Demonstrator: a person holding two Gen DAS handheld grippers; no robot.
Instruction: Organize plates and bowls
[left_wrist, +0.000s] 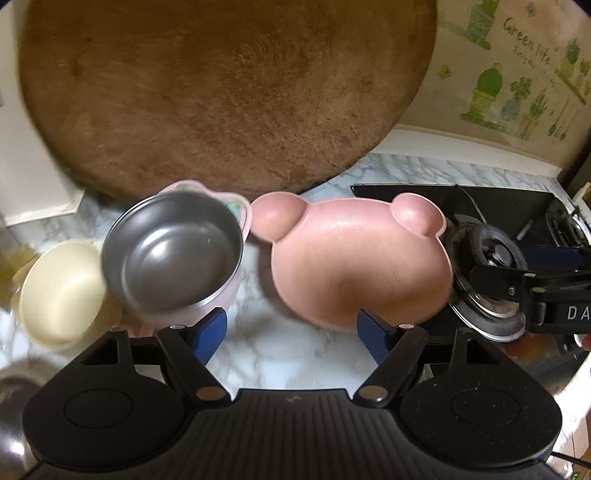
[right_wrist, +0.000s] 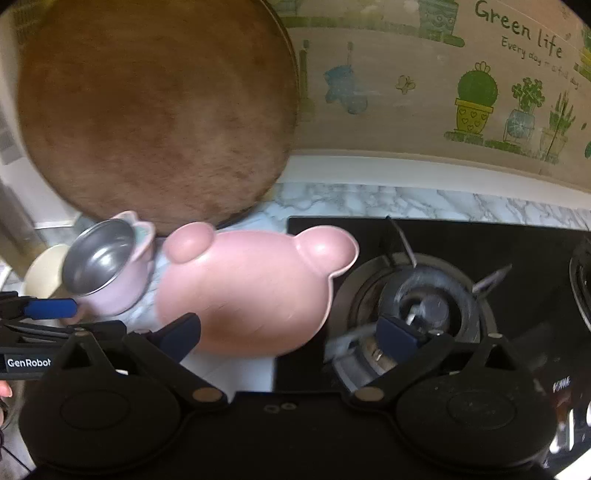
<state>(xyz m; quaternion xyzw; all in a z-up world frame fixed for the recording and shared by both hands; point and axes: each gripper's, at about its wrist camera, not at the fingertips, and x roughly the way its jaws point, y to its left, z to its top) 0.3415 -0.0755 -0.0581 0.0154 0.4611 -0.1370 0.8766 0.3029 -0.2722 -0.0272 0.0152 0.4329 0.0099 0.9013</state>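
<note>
A pink bear-shaped plate lies on the marble counter beside the stove. To its left a pink bowl with a steel lining sits tilted, a pink lobed dish behind it and a cream bowl further left. My left gripper hangs open over bare marble just in front of the steel bowl and the bear plate, holding nothing. My right gripper is open at the near edge of the bear plate; its left fingertip overlaps the plate's rim and its right fingertip is over the burner.
A big round wooden board leans on the wall behind the dishes. A black gas stove with a burner fills the right side. The left gripper's blue finger shows at the left in the right wrist view. A steel sink rim is at the lower left.
</note>
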